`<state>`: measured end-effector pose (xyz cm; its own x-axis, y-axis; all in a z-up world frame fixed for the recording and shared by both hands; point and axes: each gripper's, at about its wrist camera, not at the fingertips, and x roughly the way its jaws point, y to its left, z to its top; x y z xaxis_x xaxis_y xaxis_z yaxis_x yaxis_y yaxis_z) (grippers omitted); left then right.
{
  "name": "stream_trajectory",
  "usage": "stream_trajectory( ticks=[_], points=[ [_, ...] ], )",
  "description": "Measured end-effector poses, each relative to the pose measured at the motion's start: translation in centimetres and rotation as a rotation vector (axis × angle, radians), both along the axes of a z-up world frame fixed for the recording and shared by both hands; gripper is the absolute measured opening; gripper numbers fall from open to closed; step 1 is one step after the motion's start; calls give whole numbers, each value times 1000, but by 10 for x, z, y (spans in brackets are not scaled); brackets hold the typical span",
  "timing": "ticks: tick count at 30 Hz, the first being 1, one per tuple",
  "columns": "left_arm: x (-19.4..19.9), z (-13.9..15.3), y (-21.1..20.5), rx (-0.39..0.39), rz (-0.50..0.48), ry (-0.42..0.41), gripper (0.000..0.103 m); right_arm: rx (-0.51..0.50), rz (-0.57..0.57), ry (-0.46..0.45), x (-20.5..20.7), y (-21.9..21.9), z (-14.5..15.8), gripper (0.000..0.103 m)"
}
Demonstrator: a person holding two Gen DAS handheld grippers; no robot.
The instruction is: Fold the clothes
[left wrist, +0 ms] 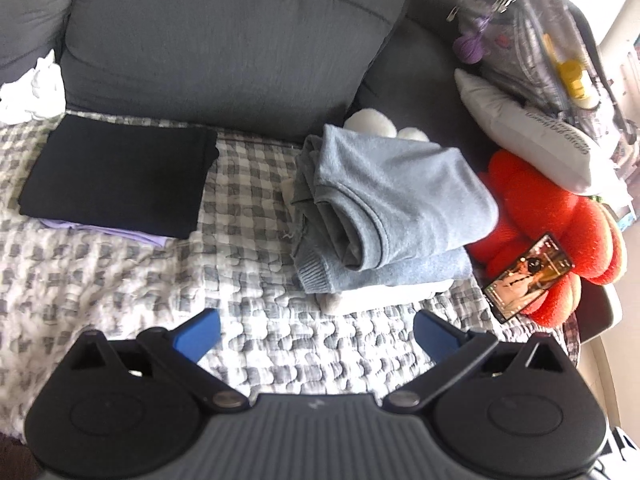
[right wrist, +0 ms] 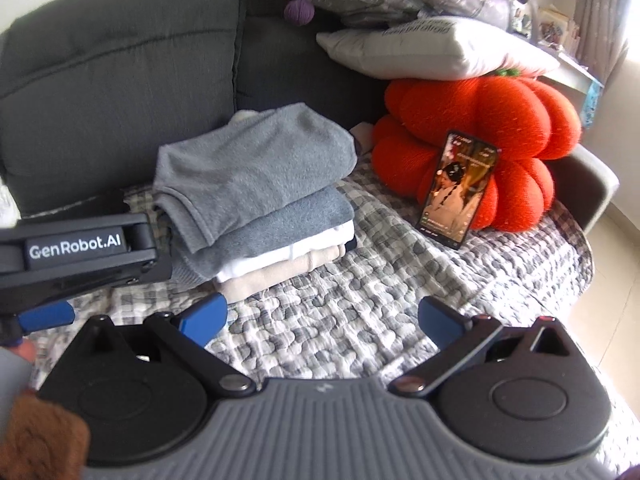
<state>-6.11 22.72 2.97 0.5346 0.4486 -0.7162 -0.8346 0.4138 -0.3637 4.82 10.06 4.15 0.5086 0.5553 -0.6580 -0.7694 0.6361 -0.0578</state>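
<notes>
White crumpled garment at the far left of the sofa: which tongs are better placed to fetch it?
Left, probably. Only the left wrist view shows the white garment; both tongs are open and empty.

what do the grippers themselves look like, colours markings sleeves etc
Both match: the left gripper and right gripper have blue fingertip pads on black linkage arms, two round black housings and a ribbed grey body. The left one's side reads "GenRobot.AI" in white. A fuzzy brown sleeve shows at lower left.
</notes>
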Motion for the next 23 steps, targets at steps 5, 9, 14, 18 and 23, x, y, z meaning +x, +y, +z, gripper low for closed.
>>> stream_trajectory(
  ticks=[5,9,14,18,23],
  points=[
    [-19,8,-21,59,-38,-15,103,39,-24,-10,-25,-30,14,103],
    [-31,7,-38,80,-104,-9,103,68,-45,-25,-49,-61,22,103],
    [-47,4,-64,107,-178,1,103,118,-73,-43,-79,-104,26,103],
    [-58,2,-84,133,-202,-2,103,163,-96,-44,-97,-136,24,103],
    [-58,0,-101,157,-228,11,103,213,-137,-47,-111,-170,19,103]
  ],
)
